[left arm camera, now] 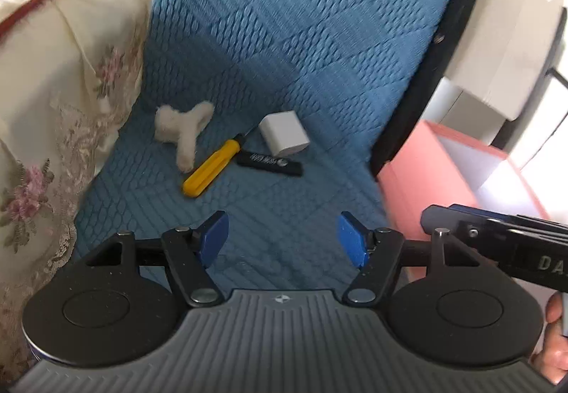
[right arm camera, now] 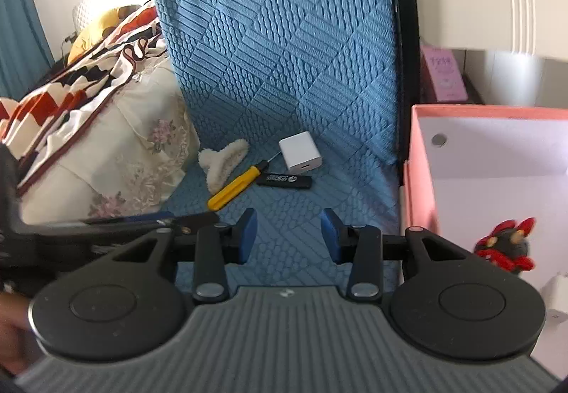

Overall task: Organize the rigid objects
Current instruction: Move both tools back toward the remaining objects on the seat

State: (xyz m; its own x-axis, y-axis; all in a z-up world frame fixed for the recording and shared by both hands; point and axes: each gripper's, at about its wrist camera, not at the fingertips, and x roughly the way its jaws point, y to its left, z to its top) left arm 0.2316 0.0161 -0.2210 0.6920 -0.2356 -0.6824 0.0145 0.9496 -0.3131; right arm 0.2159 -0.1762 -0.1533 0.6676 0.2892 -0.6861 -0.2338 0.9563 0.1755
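Observation:
On the blue quilted mattress point(left arm camera: 284, 38) lie a yellow-handled screwdriver point(left arm camera: 211, 169), a white charger block point(left arm camera: 283, 133), a flat black stick with white print point(left arm camera: 269, 164) and a fluffy white hair claw point(left arm camera: 184, 127). They also show in the right wrist view: screwdriver point(right arm camera: 236, 187), charger point(right arm camera: 300, 151), black stick point(right arm camera: 284, 180), hair claw point(right arm camera: 222, 162). My left gripper point(left arm camera: 282, 238) is open and empty, short of the objects. My right gripper point(right arm camera: 287, 235) is open and empty, also short of them.
A pink open box point(right arm camera: 422, 180) stands right of the mattress, holding a red-and-black toy figure point(right arm camera: 506, 245) and a round grey disc point(right arm camera: 439, 139). A floral cream quilt point(left arm camera: 53, 91) lies at the left. The mattress has a black edge point(left arm camera: 426, 73).

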